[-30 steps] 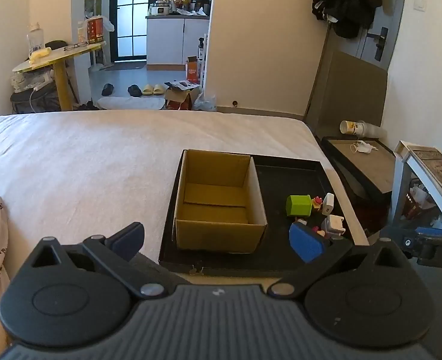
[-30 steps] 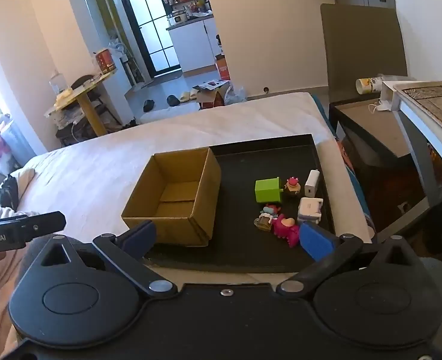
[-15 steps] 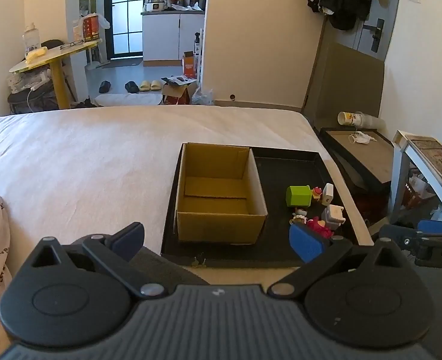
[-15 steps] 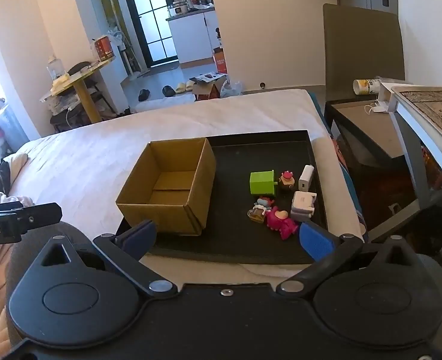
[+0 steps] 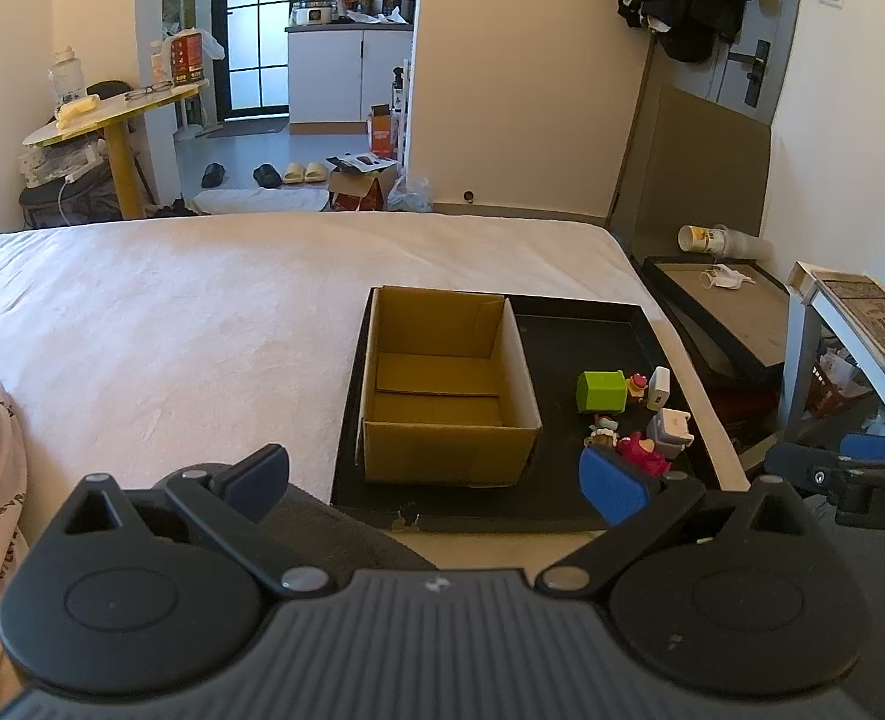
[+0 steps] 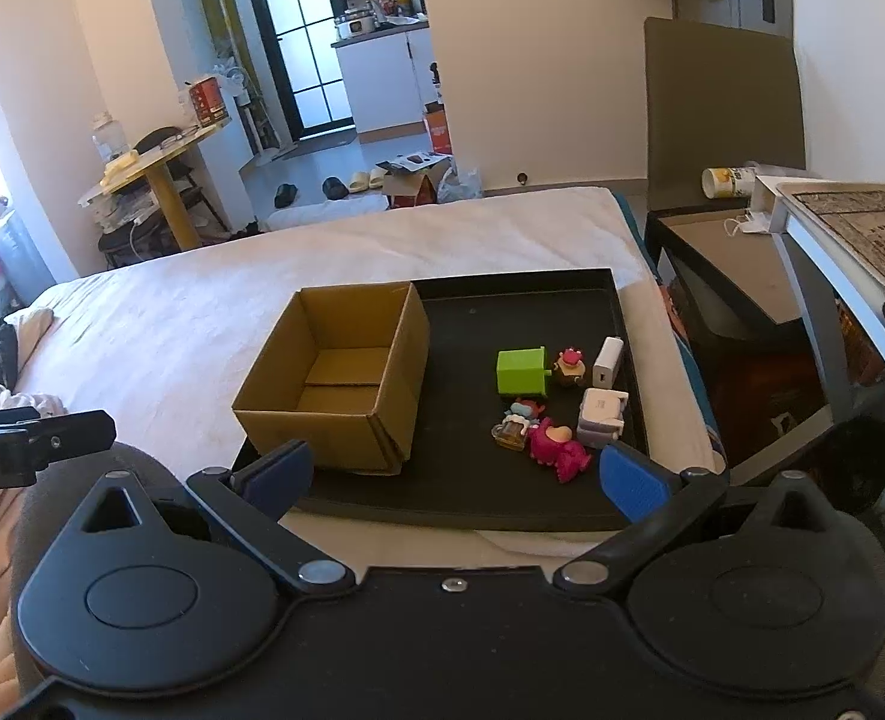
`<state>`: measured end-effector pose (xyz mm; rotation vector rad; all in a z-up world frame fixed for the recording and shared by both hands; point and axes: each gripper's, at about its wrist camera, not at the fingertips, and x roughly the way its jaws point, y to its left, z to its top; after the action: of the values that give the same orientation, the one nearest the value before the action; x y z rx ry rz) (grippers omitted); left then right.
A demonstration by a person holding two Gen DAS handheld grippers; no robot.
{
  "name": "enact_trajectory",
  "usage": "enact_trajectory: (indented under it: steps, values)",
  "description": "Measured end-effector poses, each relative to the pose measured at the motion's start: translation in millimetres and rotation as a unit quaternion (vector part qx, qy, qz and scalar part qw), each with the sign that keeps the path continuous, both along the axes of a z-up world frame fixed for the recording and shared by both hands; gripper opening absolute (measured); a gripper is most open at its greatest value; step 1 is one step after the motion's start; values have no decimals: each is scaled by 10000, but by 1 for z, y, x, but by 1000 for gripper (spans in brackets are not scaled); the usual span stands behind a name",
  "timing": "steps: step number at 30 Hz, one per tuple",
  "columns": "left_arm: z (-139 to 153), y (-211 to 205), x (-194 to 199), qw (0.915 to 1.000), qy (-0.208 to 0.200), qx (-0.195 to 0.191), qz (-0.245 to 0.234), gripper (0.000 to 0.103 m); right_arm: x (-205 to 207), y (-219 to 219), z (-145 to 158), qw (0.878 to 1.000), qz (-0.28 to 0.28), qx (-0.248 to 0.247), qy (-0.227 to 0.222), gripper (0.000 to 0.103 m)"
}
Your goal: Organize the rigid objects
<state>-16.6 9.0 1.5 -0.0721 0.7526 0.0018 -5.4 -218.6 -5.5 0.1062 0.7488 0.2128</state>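
Note:
An open, empty cardboard box [image 5: 445, 387] [image 6: 337, 384] stands on the left half of a black tray [image 5: 568, 330] [image 6: 472, 480] on the bed. To its right lie a green cube [image 5: 601, 391] [image 6: 520, 371], a small brown figure [image 6: 569, 367], two white chargers [image 6: 609, 354] [image 6: 601, 414], a small blue-capped figure [image 6: 517, 423] and a pink plush toy [image 6: 556, 444]. My left gripper [image 5: 436, 477] hovers open in front of the tray's near edge. My right gripper [image 6: 454, 477] is open too, just short of the tray, its right fingertip [image 6: 634, 489] close to the pink toy.
The tray rests on a white bed [image 5: 202, 312]. A dark side table [image 6: 730, 276] with a paper cup [image 6: 727, 180] stands right of the bed, and a white desk [image 6: 850, 240] is further right. A person's grey-clad knee [image 5: 334, 531] lies below the left gripper.
Both grippers pulled back and rose slightly, so the tray and box look smaller and farther. Both stayed open. No object moved.

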Motion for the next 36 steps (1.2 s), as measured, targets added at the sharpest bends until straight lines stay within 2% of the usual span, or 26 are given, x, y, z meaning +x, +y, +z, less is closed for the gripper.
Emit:
enact_trajectory:
  steps: [36]
  values:
    - [6, 15, -10, 9998, -93, -65, 132, 102, -8, 8, 3, 9998, -58, -190, -40, 103]
